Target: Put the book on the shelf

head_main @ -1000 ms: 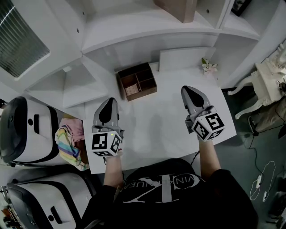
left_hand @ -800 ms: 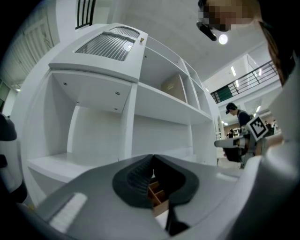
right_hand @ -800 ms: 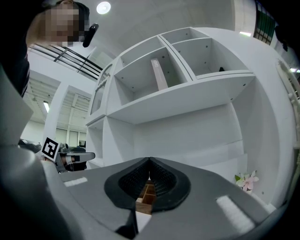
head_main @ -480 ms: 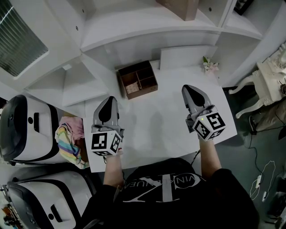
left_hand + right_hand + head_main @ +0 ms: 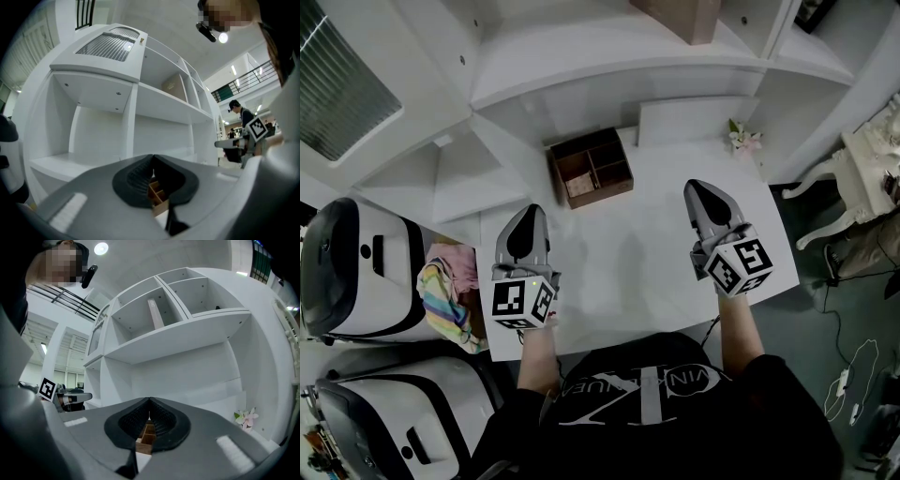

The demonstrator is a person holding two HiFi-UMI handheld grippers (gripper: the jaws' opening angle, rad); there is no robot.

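Nearest, at the left gripper (image 5: 528,214): jaws pressed tip to tip, clenched on nothing. Same at the right gripper (image 5: 700,187): closed and empty. Hover side by side, well apart, over the white table (image 5: 628,267), with the person's forearms behind them and a dark shirt hiding the table's near edge. Just left of the left gripper, past the table's edge: a striped cloth (image 5: 442,302), partly tucked behind rounded white-and-black cases (image 5: 356,272) that are hard to identify. Ahead of the left gripper and a little to its right, farther along the table: an open wooden box (image 5: 589,169) with compartments, seen in both gripper views only as a sliver through the notch under the closed jaws. Holds something pale in one compartment, too small to make out. Ahead of the right gripper, near the table's back corner: a small spray of pale flowers (image 5: 741,139). Farthest, ahead of and above both grippers: the white shelf (image 5: 600,52), and in one of its upper compartments the book (image 5: 154,313), brownish, standing on edge, well apart from both grippers. Cut off by the top edge in the head view; cover not readable.
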